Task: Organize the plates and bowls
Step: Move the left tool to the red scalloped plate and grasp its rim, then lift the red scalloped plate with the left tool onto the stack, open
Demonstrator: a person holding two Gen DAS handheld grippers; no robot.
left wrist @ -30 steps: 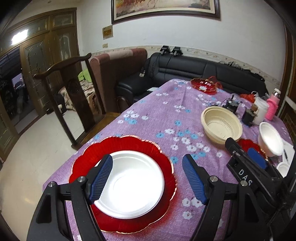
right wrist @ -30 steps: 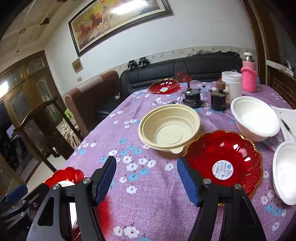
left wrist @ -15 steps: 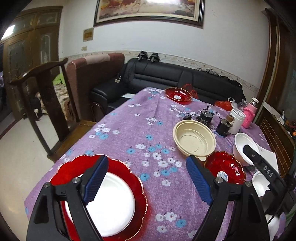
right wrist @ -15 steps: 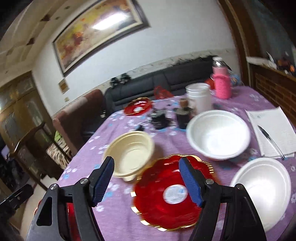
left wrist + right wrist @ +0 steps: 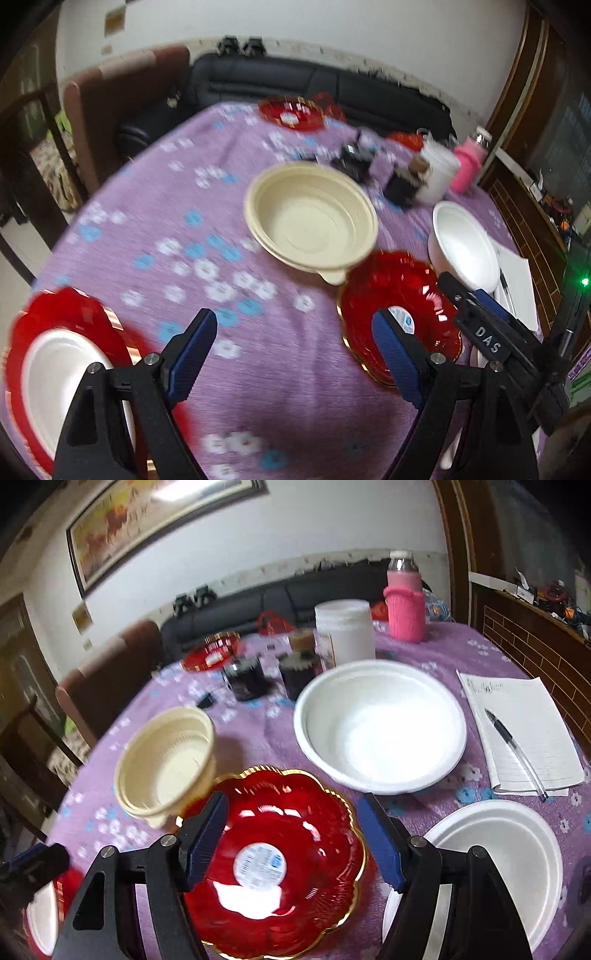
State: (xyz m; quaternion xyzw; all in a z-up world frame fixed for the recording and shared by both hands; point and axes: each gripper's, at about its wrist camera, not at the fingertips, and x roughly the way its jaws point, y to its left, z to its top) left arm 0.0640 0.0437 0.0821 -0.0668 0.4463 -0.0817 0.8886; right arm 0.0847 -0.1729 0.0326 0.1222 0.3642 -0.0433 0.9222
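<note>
My left gripper (image 5: 293, 356) is open and empty above the purple floral cloth. A white plate (image 5: 62, 373) lies on a red scalloped plate (image 5: 74, 314) at its lower left. A cream bowl (image 5: 312, 218) sits ahead. A red gold-rimmed plate (image 5: 399, 291) lies to the right, under my right gripper (image 5: 476, 299). In the right wrist view my right gripper (image 5: 291, 840) is open and empty just above that red plate (image 5: 280, 827). A white bowl (image 5: 380, 727) stands behind it, a white plate (image 5: 495, 860) at the right, the cream bowl (image 5: 166, 760) at the left.
A notepad with a pen (image 5: 517, 727) lies at the right edge. A white tub (image 5: 343, 635), a pink-sleeved bottle (image 5: 404, 605) and dark jars (image 5: 247, 679) stand at the back. Another red plate (image 5: 212, 651) lies at the far end. A sofa and chairs surround the table.
My left gripper has swung right, from over the stacked white and red plates toward the cream bowl. My right gripper has moved right and down over the red plate.
</note>
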